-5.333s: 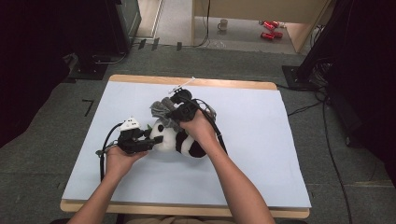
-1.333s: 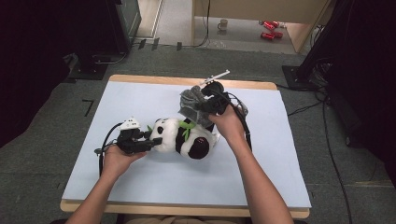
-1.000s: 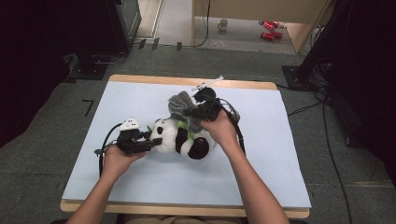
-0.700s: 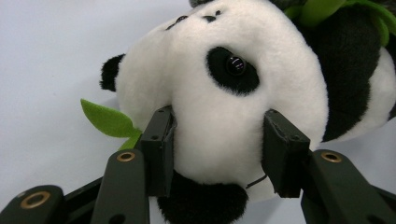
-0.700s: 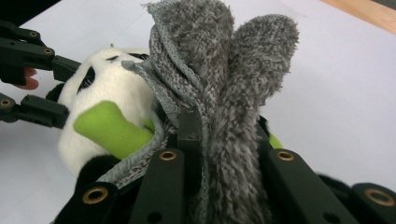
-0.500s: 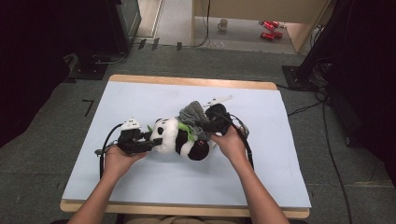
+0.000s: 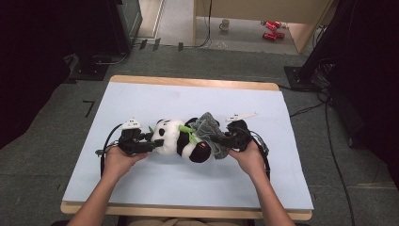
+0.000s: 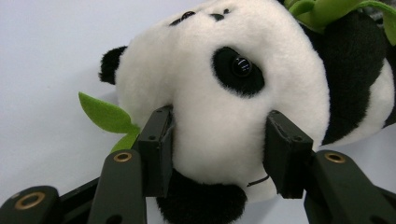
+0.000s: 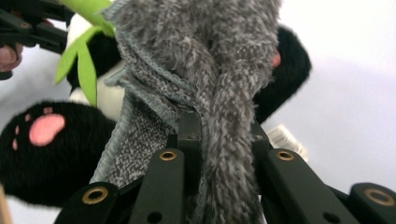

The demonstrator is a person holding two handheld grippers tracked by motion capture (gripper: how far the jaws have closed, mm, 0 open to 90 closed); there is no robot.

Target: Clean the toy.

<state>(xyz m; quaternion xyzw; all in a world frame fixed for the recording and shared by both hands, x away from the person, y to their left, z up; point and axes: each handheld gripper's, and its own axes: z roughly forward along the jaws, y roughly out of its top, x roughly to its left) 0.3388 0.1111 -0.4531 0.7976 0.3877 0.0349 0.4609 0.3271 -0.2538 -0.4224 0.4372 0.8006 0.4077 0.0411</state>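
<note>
A black-and-white plush panda with green leaves lies on its side on the pale blue table top. My left gripper holds its head: both pads press into the white fur of the panda. Those jaws have just eased open a little, with the head still between them. My right gripper is shut on a fuzzy grey knitted cloth bunched at the panda's lower body. In the right gripper view the grey cloth runs between the jaws of the gripper, beside a black paw with pink pads.
The table's wooden edge runs along the near side. Cables trail on the grey floor to the right. A mug and red items lie on the floor beyond the far edge.
My right gripper has come down and toward the near right with the grey cloth, from above the panda to table level at its lower body. The left gripper has stayed put.
</note>
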